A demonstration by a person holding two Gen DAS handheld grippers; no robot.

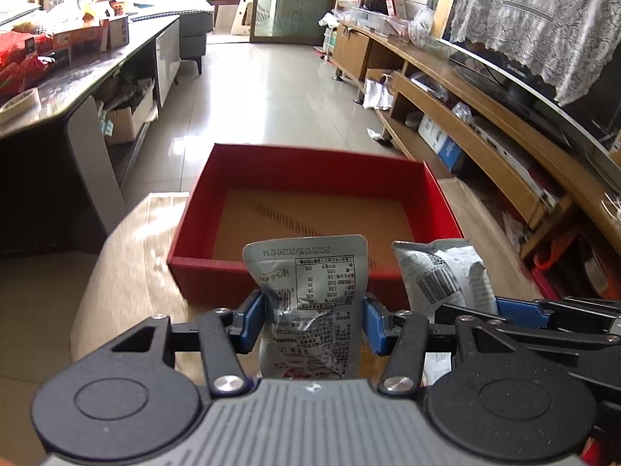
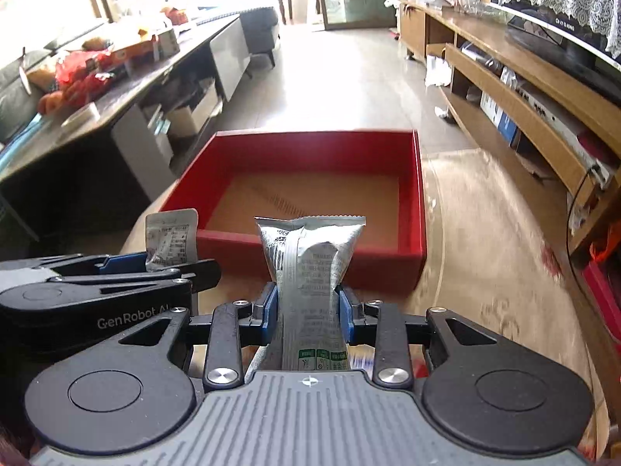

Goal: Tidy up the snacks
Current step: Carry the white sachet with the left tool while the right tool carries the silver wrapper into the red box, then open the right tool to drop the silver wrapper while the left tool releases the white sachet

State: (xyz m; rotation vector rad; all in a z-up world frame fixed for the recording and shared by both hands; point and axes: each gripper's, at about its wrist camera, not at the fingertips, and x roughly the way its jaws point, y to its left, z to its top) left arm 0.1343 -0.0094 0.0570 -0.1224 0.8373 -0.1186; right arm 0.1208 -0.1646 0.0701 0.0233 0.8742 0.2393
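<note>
A tan surface (image 1: 128, 248) is carrying a shallow red box (image 1: 310, 171), its brown floor lying bare. Just short of the box's near wall, the two hand-held grippers are hanging side by side. The left hand-held gripper (image 1: 313, 320) is pinching a flat grey snack pouch (image 1: 310, 272) between its blue pads, jaws partly closed around it, the pouch standing upright. The right hand-held gripper (image 2: 308, 312) is squeezing a silver pillow-style snack packet (image 2: 310, 248) tightly, jaws drawn close in on its narrow middle, its crimped top reaching over the box's near edge.
</note>
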